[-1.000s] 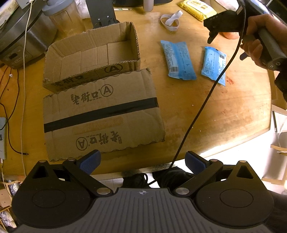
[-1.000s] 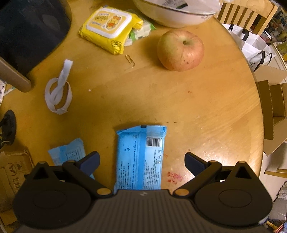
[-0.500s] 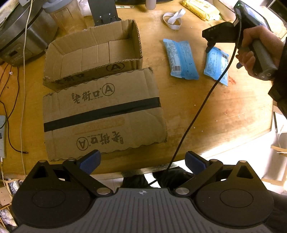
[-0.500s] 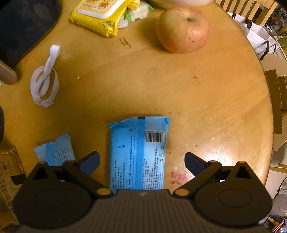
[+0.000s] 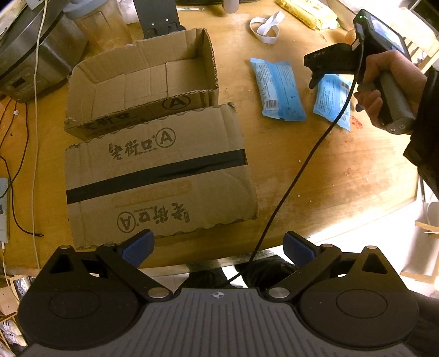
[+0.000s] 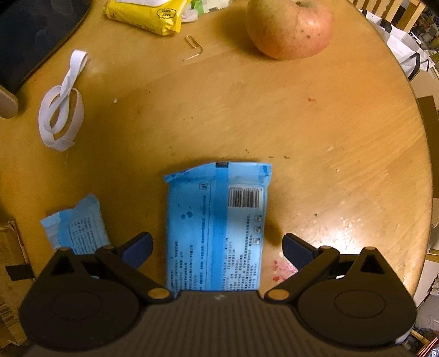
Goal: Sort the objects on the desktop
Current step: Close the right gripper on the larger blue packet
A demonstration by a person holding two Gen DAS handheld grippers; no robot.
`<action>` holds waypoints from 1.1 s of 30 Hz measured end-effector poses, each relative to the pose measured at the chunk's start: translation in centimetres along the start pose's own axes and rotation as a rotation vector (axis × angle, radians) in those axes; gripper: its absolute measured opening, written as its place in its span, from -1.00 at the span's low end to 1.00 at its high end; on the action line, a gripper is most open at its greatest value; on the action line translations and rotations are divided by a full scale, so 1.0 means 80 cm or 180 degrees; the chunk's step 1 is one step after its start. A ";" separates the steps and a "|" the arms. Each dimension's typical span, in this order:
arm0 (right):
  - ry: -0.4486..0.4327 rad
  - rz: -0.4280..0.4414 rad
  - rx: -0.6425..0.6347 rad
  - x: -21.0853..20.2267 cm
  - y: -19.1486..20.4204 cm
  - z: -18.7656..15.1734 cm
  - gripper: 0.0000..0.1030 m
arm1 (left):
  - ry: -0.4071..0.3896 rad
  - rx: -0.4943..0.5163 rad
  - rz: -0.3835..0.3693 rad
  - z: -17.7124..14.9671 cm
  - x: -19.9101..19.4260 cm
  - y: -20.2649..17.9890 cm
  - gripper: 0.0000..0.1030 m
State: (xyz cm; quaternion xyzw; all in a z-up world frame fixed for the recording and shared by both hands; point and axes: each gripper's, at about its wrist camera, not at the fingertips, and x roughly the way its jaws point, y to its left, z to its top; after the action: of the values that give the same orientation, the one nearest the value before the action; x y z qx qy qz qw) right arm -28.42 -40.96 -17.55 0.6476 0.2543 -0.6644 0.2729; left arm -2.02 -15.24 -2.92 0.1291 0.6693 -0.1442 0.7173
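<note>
Two blue packets lie on the round wooden table (image 5: 343, 170). My right gripper (image 6: 216, 245) is open, low over the right blue packet (image 6: 216, 233), which lies between its fingers; that packet shows in the left wrist view (image 5: 333, 101), with the right gripper (image 5: 318, 74) above it. The left blue packet (image 5: 277, 90) (image 6: 76, 225) lies beside it. An open cardboard box (image 5: 142, 82) stands to the left. My left gripper (image 5: 216, 248) is open and empty above the table's near edge.
A flattened cardboard flap (image 5: 159, 175) lies in front of the box. An apple (image 6: 288, 27), a yellow wipes pack (image 6: 148, 13), a white strap loop (image 6: 60, 109) and a paper clip (image 6: 193, 45) lie further back. A black cable (image 5: 296, 175) hangs from the right gripper.
My right gripper has come down and nearer over the right blue packet, which now looks larger between its fingers. The left gripper has shifted only slightly.
</note>
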 end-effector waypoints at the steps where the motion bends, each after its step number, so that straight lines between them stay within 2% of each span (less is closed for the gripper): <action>1: -0.0005 0.0000 0.0013 0.002 0.000 -0.001 1.00 | 0.0001 -0.0001 -0.0001 0.000 0.000 0.000 1.00; 11: -0.0226 -0.0029 0.0026 -0.002 0.005 -0.015 1.00 | 0.0004 0.0008 -0.0012 0.003 0.002 0.000 1.00; 25: -0.0152 -0.0024 0.0057 -0.004 0.013 -0.015 0.98 | 0.0001 0.0006 -0.0019 0.005 0.001 0.001 1.00; 27: -0.0161 -0.0019 0.0081 -0.006 0.013 -0.017 0.92 | 0.0001 0.0005 -0.0023 0.005 0.001 0.001 1.00; 30: -0.0180 -0.0008 0.0115 -0.012 0.014 -0.018 0.70 | 0.0000 0.0008 -0.0029 0.005 0.001 0.001 1.00; 32: -0.0180 -0.0003 0.0112 -0.016 0.017 -0.019 0.43 | 0.0000 0.0012 -0.0033 0.005 0.001 0.001 1.00; 33: -0.0174 -0.0005 0.0103 -0.017 0.019 -0.019 0.38 | 0.0000 0.0015 -0.0035 0.005 0.001 0.001 1.00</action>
State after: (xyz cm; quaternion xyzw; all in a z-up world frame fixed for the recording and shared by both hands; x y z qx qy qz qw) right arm -26.26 -40.97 -16.20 0.6334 0.2365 -0.6861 0.2687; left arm -1.59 -15.35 -2.97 0.1271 0.6697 -0.1498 0.7162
